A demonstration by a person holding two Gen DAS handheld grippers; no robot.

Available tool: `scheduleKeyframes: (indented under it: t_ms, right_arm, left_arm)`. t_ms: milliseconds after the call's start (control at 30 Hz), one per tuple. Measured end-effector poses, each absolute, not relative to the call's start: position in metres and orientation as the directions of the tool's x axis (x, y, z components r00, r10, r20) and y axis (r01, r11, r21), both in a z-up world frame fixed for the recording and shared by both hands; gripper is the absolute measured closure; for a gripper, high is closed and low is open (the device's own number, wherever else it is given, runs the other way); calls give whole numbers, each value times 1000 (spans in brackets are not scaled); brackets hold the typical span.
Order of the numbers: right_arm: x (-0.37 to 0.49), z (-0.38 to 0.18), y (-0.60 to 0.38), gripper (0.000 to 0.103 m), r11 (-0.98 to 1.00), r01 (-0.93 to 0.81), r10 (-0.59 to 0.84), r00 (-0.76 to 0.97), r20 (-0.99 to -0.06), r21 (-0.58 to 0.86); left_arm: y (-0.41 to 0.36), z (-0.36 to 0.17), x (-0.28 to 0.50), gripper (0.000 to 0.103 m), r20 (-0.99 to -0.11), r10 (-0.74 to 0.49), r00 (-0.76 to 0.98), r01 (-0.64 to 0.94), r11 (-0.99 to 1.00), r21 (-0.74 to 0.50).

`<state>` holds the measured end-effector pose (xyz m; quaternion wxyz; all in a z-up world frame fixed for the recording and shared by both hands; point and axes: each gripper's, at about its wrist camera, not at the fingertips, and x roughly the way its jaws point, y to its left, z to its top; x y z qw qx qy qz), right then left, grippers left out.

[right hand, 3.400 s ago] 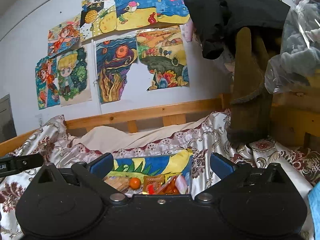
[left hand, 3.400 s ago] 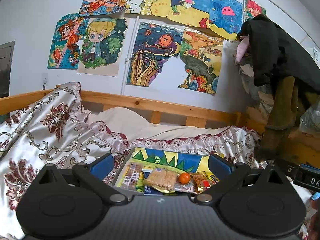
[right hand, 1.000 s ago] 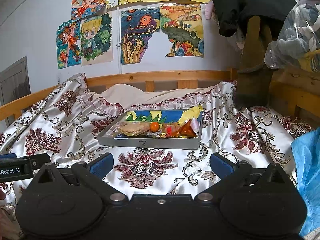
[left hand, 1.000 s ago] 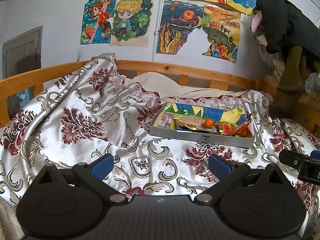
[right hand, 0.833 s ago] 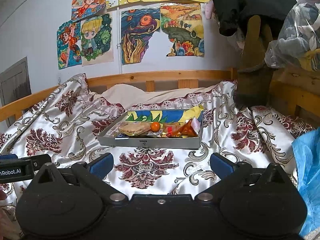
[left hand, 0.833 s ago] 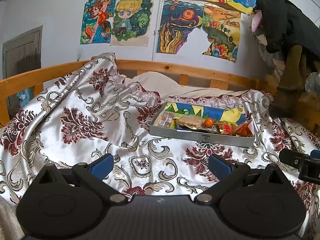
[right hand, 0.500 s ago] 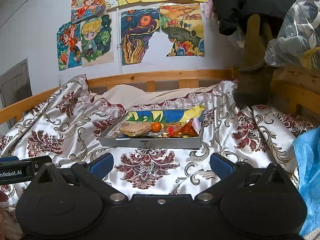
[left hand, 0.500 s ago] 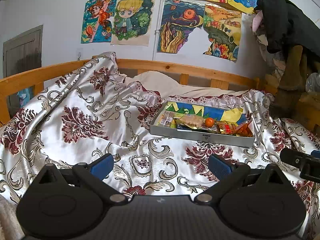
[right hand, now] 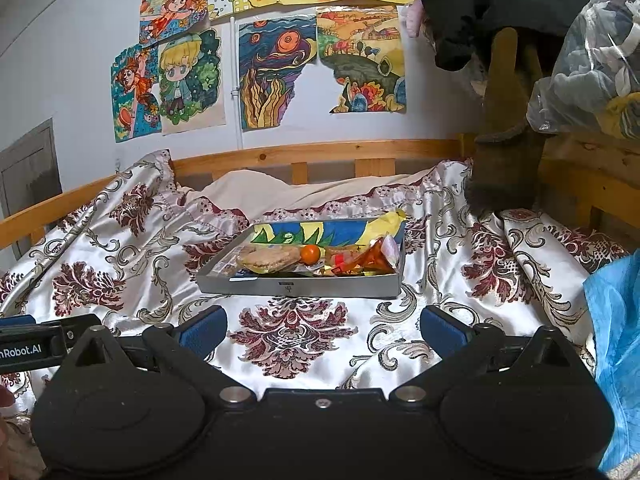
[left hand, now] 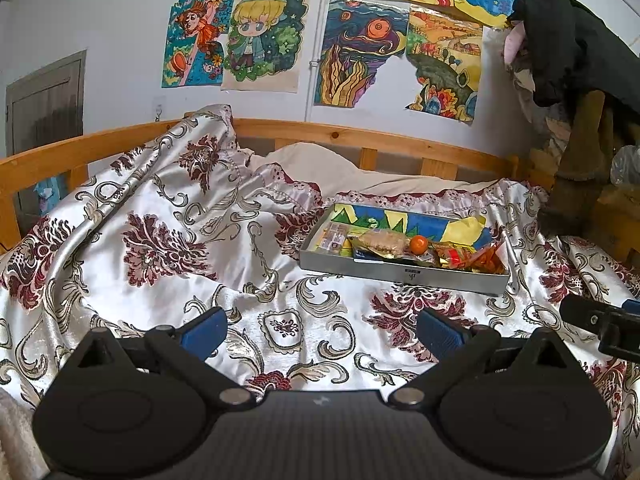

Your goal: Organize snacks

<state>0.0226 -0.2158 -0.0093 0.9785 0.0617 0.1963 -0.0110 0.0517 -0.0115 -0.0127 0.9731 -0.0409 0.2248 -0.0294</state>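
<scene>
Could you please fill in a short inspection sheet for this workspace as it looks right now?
Surface: patterned satin bedspread, rumpled, on a wooden-railed bed.
Job's things: grey tray holding packaged snacks and a small orange fruit.
Clutter: blue plastic at the right edge.
Grippers: left gripper and right gripper both open, holding nothing, short of the tray.
Cables: nothing seen.
Surroundings: drawings on the wall; dark clothing hanging at the right.

Bare quilt (right hand: 296, 332) lies open in front of the tray (right hand: 298, 286). Right of the tray hangs a brown cloth (right hand: 508, 168). Behind the tray runs a wooden rail (right hand: 320, 156).
</scene>
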Motion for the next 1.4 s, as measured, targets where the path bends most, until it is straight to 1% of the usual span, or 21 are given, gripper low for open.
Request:
scheduleKeyframes:
  t_ms: [1400]
  right_arm:
    - [23, -9, -218, 1, 991, 50, 1, 922, -386, 122]
  left_arm:
    - [-12, -11, 50, 0, -438, -73, 896, 40, 996, -85]
